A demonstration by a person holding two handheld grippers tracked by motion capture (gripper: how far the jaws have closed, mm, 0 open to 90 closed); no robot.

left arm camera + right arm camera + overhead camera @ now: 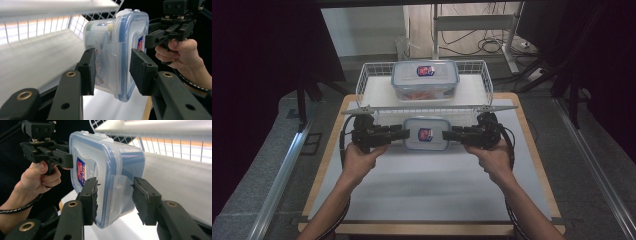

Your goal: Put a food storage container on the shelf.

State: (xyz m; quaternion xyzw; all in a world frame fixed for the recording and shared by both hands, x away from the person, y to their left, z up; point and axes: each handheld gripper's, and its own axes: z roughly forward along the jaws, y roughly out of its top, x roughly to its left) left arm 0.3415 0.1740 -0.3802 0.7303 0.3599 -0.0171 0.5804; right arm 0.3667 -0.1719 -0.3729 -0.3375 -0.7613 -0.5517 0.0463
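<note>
Two-handed lift of a clear plastic box point(427, 134) with a blue-rimmed lid, held between the left gripper point(398, 134) and the right gripper point(451, 134) above the bench point(422, 185). Each gripper takes one short end: in the left gripper view the fingers point(87, 71) clamp across the lid rim and the folded side latch, and in the right gripper view the fingers point(146, 200) do the same at the opposite end, so both pairs stand partly closed on the box. The box hangs level, just in front of the wire basket point(369, 80), which sits at the far side of the bench and carries a second box point(425, 80) of the same kind. To do the step well, both hands should likely rise and travel together at one pace, so that the box stays level (its contents show dimly through the wall). The near rail of the basket appears to be the main obstacle; the box should clear it before moving forward. Squeeze should stay steady, since the latches give a small, smooth purchase. The free space beside or in front of the second box seems the sensible landing spot.
</note>
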